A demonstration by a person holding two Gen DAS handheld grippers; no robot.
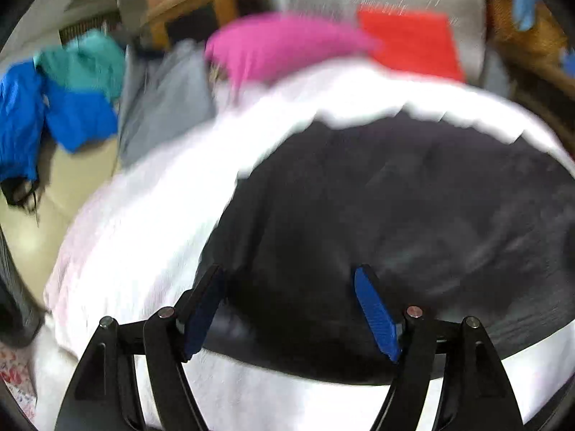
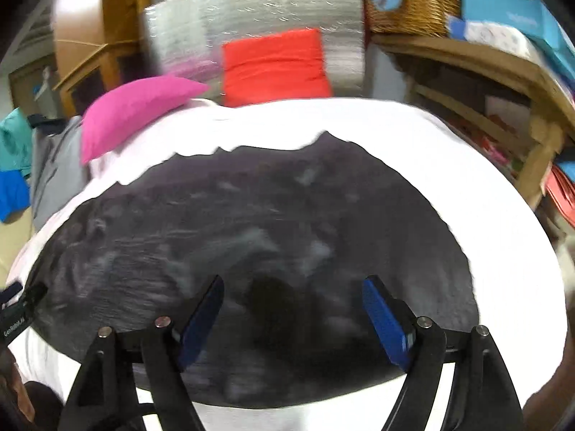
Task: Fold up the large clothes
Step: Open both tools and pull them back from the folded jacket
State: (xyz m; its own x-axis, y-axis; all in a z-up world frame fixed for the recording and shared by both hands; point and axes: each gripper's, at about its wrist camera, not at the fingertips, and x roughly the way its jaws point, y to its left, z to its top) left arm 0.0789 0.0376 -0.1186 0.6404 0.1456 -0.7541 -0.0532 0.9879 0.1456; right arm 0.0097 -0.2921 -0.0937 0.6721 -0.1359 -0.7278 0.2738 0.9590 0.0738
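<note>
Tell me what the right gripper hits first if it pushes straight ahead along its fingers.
Most likely the black garment: the right gripper is open and points at it, spread over the white sheet. Depth is unclear.

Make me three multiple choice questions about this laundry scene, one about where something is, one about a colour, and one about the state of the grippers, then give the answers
1. Where does the dark black garment lie?
A. On the white sheet
B. In the woven wicker basket
C. On the floor

2. What colour is the plump pillow at the sheet's far left corner?
A. Green
B. Magenta pink
C. Yellow

3. How do the left gripper and right gripper stand?
A. Both clamped on the pillow
B. One open, one shut
C. Both open, holding nothing

Answers: 1 A, white sheet shows all around the garment; 2 B, both views show it pink; 3 C, each view shows blue pads wide apart above the garment.
</note>
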